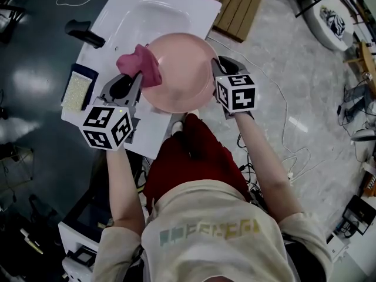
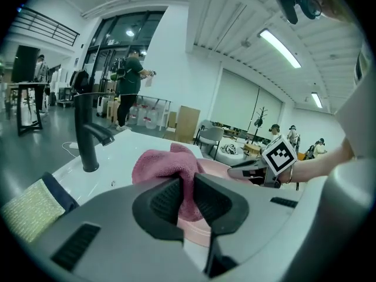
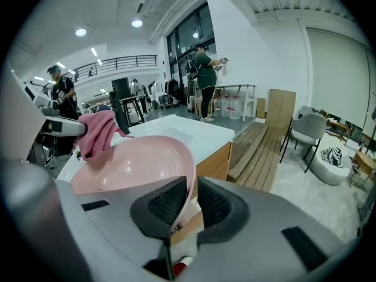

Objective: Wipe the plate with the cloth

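Left tongs (image 2: 187,200) clamp cloth (image 2: 167,166); right tongs (image 3: 189,203) clamp plate (image 3: 138,163) rim

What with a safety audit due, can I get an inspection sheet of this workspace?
Surface: white sink counter with a basin.
Job's things: pink plate held over the counter's edge; pink cloth against its left side.
Clutter: black faucet; yellow sponge at the counter's left end.
Grippers: left tongs shut on the cloth; right tongs shut on the plate's rim.
Cables: white cable trailing across the floor at right.
Surroundings: wooden boards; people standing in the background.
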A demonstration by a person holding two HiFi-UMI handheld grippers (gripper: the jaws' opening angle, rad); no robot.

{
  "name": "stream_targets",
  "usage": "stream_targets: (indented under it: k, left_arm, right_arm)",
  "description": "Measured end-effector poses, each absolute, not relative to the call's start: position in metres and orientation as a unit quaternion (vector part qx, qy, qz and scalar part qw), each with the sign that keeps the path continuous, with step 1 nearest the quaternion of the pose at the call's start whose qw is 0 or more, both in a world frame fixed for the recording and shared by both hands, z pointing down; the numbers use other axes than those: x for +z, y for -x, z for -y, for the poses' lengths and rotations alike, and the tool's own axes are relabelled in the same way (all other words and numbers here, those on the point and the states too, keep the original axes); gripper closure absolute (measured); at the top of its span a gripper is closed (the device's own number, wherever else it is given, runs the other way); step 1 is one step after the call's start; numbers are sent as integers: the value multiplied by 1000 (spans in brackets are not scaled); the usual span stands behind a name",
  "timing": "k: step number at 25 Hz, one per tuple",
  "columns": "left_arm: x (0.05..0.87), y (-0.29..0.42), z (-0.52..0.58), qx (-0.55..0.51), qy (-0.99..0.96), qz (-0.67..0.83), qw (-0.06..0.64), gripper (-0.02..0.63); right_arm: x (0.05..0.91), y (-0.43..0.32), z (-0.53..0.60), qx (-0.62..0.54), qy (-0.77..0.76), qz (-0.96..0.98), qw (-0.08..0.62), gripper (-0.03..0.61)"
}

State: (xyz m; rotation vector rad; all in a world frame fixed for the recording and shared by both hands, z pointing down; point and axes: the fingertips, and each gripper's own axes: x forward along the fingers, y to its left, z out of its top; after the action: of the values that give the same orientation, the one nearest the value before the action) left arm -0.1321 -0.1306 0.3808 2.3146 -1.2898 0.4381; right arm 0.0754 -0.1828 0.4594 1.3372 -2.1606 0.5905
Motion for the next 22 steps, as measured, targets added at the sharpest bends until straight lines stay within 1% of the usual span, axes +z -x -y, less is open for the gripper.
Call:
stream_targets:
  k: [10,15,22]
  left_arm:
    - [382,129,134,153,-841,467,226,553]
    - [380,128,134,137,-842,472,222,554]
    - [369,131,140,103,-840,496,196,552]
  right_arm:
    - [458,-76,183,224,-495,804,244,517]
    - [450,-80,181,228,-502,804,221,517]
    - [424,-88,179,225,-519,805,180,517]
